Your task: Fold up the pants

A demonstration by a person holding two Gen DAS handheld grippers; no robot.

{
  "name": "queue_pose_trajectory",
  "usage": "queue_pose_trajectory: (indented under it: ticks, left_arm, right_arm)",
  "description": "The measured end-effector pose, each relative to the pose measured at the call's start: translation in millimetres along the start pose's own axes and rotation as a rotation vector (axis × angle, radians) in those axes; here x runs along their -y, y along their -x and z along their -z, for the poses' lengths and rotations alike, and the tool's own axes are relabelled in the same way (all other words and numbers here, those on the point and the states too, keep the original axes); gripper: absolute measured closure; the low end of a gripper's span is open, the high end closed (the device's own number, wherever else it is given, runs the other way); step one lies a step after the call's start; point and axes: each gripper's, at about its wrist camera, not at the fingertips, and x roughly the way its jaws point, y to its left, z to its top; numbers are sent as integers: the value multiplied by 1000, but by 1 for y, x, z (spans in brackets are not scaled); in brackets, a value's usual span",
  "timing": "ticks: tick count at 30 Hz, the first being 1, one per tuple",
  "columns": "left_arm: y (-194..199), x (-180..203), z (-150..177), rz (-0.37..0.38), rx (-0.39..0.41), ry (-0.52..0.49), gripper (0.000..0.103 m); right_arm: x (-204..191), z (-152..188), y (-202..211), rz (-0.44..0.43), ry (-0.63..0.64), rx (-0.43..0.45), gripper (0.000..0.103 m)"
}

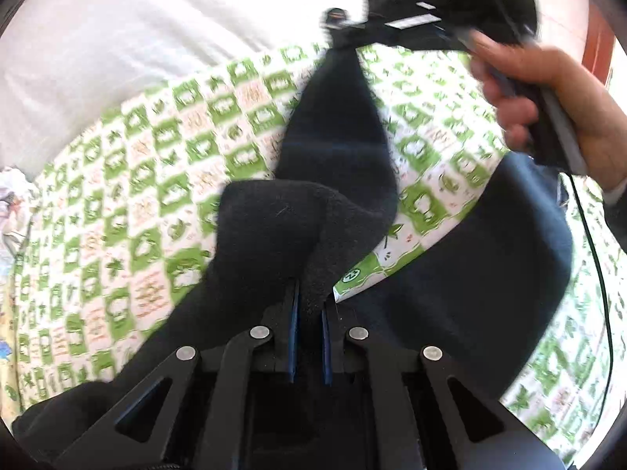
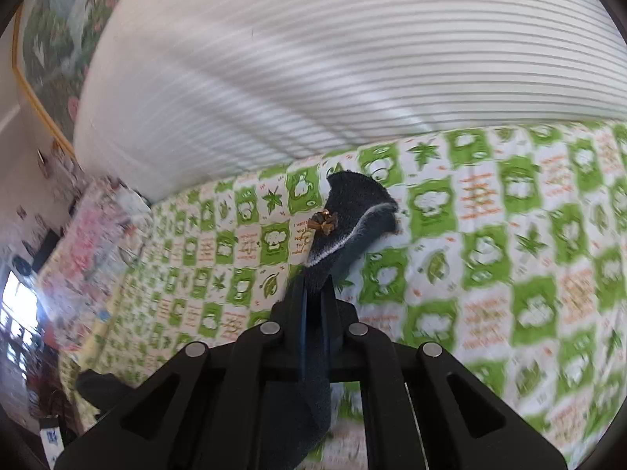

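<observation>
Dark navy fleece pants stretch across a green and white patterned bedsheet. My left gripper is shut on a bunched fold of the pants close to the camera. In the left wrist view my right gripper shows at the top, blurred, with a hand on its handle and the far end of the pants pinched in it. In the right wrist view my right gripper is shut on a corner of the pants that carries a small gold bow. The cloth hangs lifted between both grippers.
A white striped headboard or wall panel rises behind the bed. A pink floral pillow or cloth lies at the bed's left end. A black cable runs down the right side. More dark pants fabric drapes at the right.
</observation>
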Motion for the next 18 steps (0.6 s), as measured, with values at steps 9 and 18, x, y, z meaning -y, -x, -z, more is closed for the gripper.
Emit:
queue_pose_trajectory:
  ticks: [9, 18]
  left_arm:
    - [67, -8, 15, 31, 72, 36, 95]
    - [90, 20, 44, 60, 77, 4, 95]
  right_arm:
    - [26, 44, 111, 6, -99, 90, 96]
    - [43, 120, 164, 27, -155, 101, 96]
